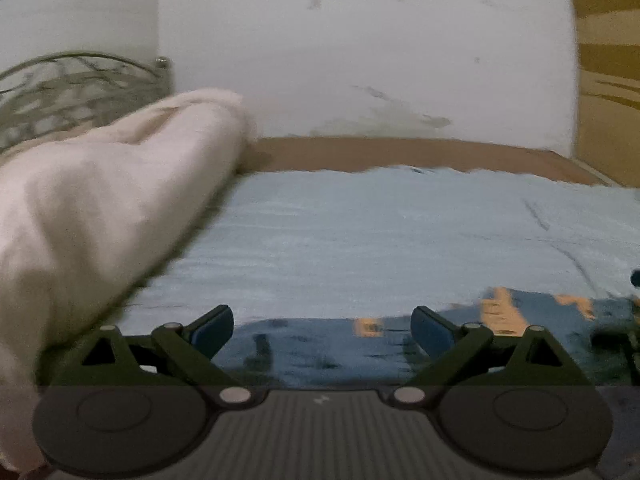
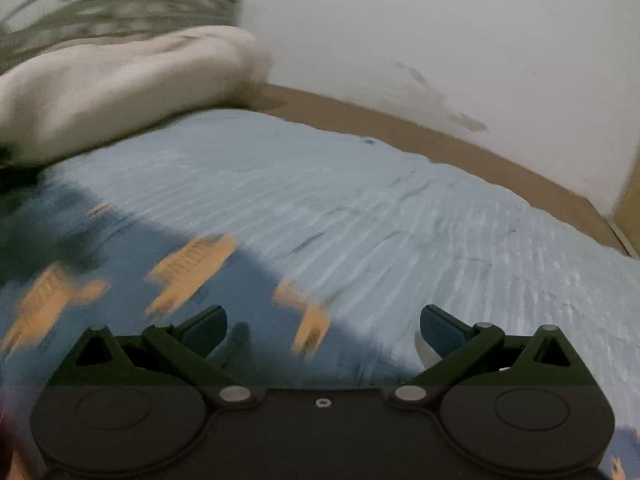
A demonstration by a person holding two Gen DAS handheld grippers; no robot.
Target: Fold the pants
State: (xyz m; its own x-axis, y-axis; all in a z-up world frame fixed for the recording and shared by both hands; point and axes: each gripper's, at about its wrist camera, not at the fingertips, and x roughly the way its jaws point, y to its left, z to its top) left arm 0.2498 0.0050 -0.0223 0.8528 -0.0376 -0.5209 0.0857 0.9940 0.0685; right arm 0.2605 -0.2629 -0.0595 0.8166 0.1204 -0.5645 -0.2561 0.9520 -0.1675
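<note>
- Left gripper (image 1: pixel 322 330): fingers spread wide, holding nothing.
- Right gripper (image 2: pixel 323 330): fingers spread wide, holding nothing.
- Pants (image 1: pixel 320 346): dark blue with orange patches, lying flat on the light blue bedsheet (image 1: pixel 380 232); fabric sits between and just below both pairs of fingers, its edge just ahead of the tips.
- White bedding roll (image 1: pixel 100 208): left of the left fingers, near.
- Risk: both views are blurred by motion, so closing now may catch the sheet with the pants, or only one layer, giving a crooked fold.
</note>
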